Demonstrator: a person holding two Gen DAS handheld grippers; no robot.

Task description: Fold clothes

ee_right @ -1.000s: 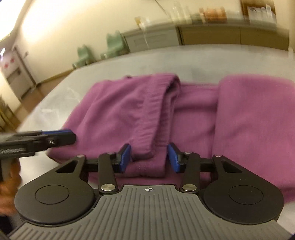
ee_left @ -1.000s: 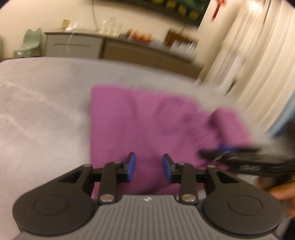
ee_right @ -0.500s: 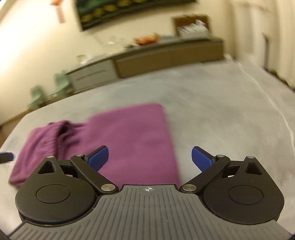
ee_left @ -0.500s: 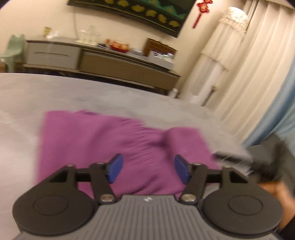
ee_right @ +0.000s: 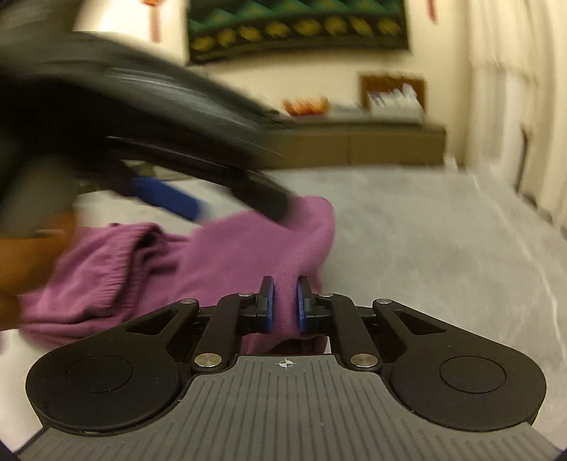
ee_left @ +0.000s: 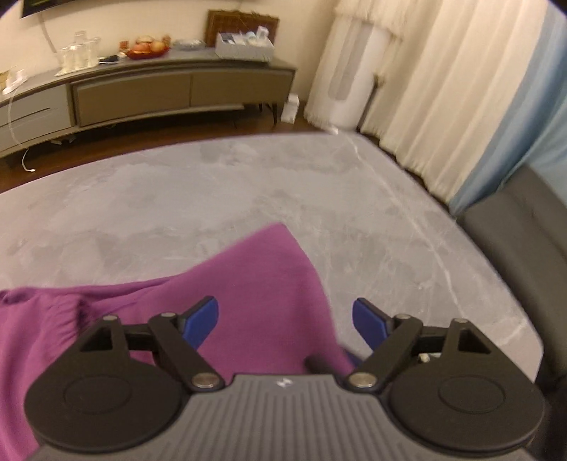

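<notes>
Grey, slightly mottled soft surface (ee_left: 319, 198) fills most of both views, looks like a big bed or padded table, and it runs right up to the cream pleated curtains (ee_left: 443, 88) on the right side of the left wrist view. Behind it sits a long low brown-and-grey sideboard (ee_left: 159, 92) against the wall, with a red bowl of fruit (ee_left: 147, 48) and some clear glassware (ee_left: 78, 51) on top. A dark green and yellow wall hanging (ee_right: 297, 28) shows above it in the right wrist view, pretty blurry.

On the grey surface lies the purple knit garment (ee_left: 248, 283), bunched up on the near side rather than flat. One corner of it pokes out toward the middle of the surface, and in the right wrist view you can see a ribbed hem rolled over on the left.

The right gripper (ee_right: 285, 306) has its blue pads nearly together and still closing, pinching a fold of the purple knit between them.

The left gripper (ee_left: 285, 319) is spread wide and opening, hovering over the garment's edge with cloth under it but nothing pressed between the pads. It also shows up as a big dark blur in the right wrist view, with the person's hand (ee_right: 32, 255) on it.
</notes>
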